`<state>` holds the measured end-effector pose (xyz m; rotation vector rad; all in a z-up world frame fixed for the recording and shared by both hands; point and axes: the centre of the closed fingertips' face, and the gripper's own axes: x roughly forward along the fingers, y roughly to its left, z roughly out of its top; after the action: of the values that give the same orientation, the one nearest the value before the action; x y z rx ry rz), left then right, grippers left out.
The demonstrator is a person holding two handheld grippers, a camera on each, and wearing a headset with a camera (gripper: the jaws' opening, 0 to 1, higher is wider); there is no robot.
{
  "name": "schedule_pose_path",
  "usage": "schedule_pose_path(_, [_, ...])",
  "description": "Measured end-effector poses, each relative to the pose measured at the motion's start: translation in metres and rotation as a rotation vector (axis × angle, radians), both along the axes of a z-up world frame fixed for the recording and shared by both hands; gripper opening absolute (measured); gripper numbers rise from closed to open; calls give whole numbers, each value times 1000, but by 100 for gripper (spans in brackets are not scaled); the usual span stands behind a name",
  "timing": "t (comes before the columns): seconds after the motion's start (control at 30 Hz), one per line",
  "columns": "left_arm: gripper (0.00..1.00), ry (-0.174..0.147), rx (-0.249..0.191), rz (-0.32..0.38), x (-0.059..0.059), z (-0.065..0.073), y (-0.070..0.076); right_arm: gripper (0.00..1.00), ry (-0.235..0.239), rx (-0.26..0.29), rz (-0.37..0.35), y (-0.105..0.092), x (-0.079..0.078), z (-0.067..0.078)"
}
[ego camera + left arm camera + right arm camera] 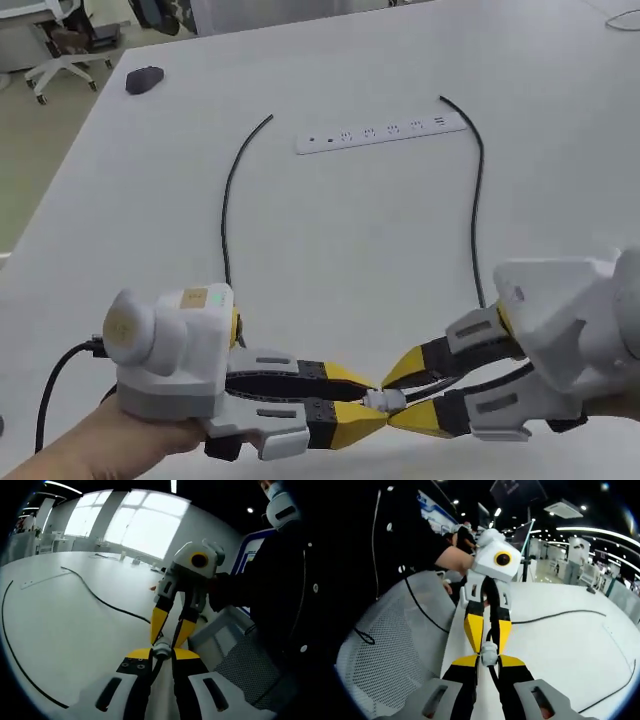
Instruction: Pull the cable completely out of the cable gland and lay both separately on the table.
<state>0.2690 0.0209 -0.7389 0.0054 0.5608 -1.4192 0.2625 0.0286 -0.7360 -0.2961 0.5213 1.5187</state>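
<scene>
Left tool point(379, 401), held in a hand point(130, 440) at the lower left of the head view, and right tool point(390, 399), entering from the lower right, meet tip to tip. Their yellow jaw ends converge on one small part.

Cable gland point(383, 400) — a short, white, rounded fitting — sits exactly at that meeting point, between the jaw tips of both tools. Its long axis follows the line from one tool to the other, so one end points into the left tool's jaws and the other into the right tool's.

Both tools are closed, each pair of jaws pinching in on the gland from its own side. Whether either pair also bears on the cable itself cannot be told. In each gripper view the gland appears as a pale knob just past that tool's own yellow tips, with the opposite tool directly behind it.

Cable point(477, 200) is thin and black. A dark strand runs back from the gland between the right tool's jaws. Beyond the two tools, black runs arc away over the white surface point(350, 260), one past each tool.

Power strip point(382, 132) — white and long — lies crosswise on the surface well beyond both tools, between the far ends of the two black runs.
</scene>
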Motion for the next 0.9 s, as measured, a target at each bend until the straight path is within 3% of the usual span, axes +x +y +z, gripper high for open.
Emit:
schedule_pose_path(0.03, [15,-5,5,-8,-1,0,0,11,34,16,-5,0,0,2])
schedule_pose_path(0.1, [15,-58,24,-32,-1,0,0,11,74,50,-11,0,1,6])
schedule_pose_path(0.2, [15,-94,45,-51,-3,-1,-1,11,192,55,-35,-4,-1,5])
schedule_pose_path(0.27, [15,-119,38,-57,-4,2,-2,14,265,71,-51,-4,-2,6])
schedule_pose_path(0.3, [15,-132,36,-61,-4,4,-3,15,323,73,-62,-4,-4,6])
schedule_pose_path(0.37, [15,-162,40,-72,-4,7,-3,16,386,76,-81,-4,-3,4])
schedule_pose_path(0.43, [15,-199,48,-86,-4,9,-4,15,379,80,-89,-5,0,3])
schedule_pose_path(0.53, [15,-225,56,-102,-6,10,-5,12,433,104,-97,-4,0,6])
schedule_pose_path(0.63, [15,-262,58,-114,-6,13,-4,10,458,108,-95,-3,-1,8])
schedule_pose_path(0.8, [15,-277,70,-131,-7,12,-4,9,486,91,-80,-1,-6,8])
schedule_pose_path(0.9, [15,-258,63,-120,-6,12,-4,8,360,79,-38,-1,-6,8])
